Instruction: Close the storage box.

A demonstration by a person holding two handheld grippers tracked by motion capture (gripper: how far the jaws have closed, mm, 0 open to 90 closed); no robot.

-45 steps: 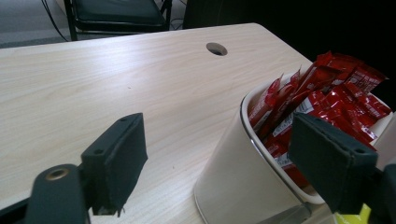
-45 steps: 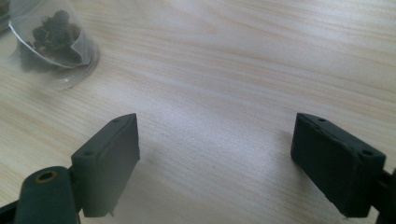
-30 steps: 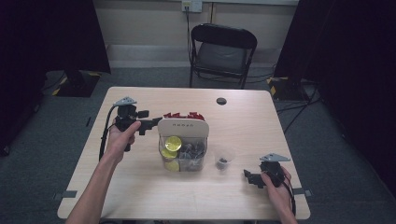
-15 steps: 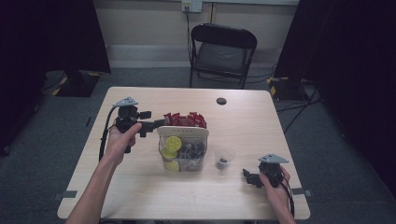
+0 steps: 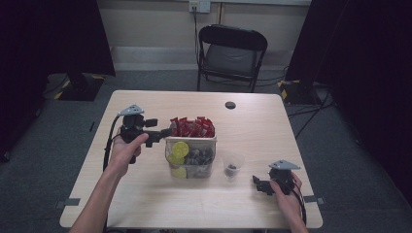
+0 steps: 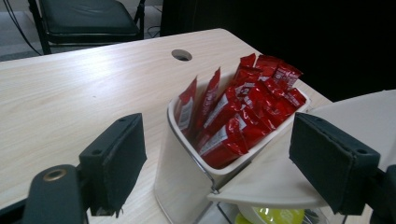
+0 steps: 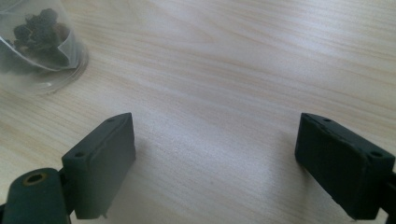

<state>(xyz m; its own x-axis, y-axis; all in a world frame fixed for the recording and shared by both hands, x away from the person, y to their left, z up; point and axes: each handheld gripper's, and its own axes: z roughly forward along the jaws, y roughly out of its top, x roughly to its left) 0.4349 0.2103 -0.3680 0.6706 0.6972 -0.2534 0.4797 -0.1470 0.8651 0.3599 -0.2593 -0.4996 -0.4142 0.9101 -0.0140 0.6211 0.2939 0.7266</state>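
The condiment organiser [image 5: 190, 150] stands mid-table: a clear-walled caddy with a white rear bin of red sachets [image 5: 192, 127] and, in front, yellow-lidded pods [image 5: 180, 148] beside dark pods. In the left gripper view its near corner [image 6: 187, 154] sits squarely between my jaws, red sachets [image 6: 243, 112] leaning above the rim.

My left gripper [image 5: 160, 134] is spread wide, holding nothing, its tips right at the organiser's left wall; I cannot tell whether they touch it yet. My right gripper [image 5: 256, 184] rests low near the table's front-right edge, also wide open and empty, well apart from the organiser, with the small clear cup [image 5: 232, 166] of dark bits between them.

Judgement: the step in hand is taking hold of the organiser's wall with the left gripper.
1. Seat 1 pad inside the rim and 1 outside.
2. Close on the wall, not the sachets.
3. Move the organiser level, since the sachets stand loose.
4. Steer away from the cup [image 7: 39, 44], which probably tips easily.
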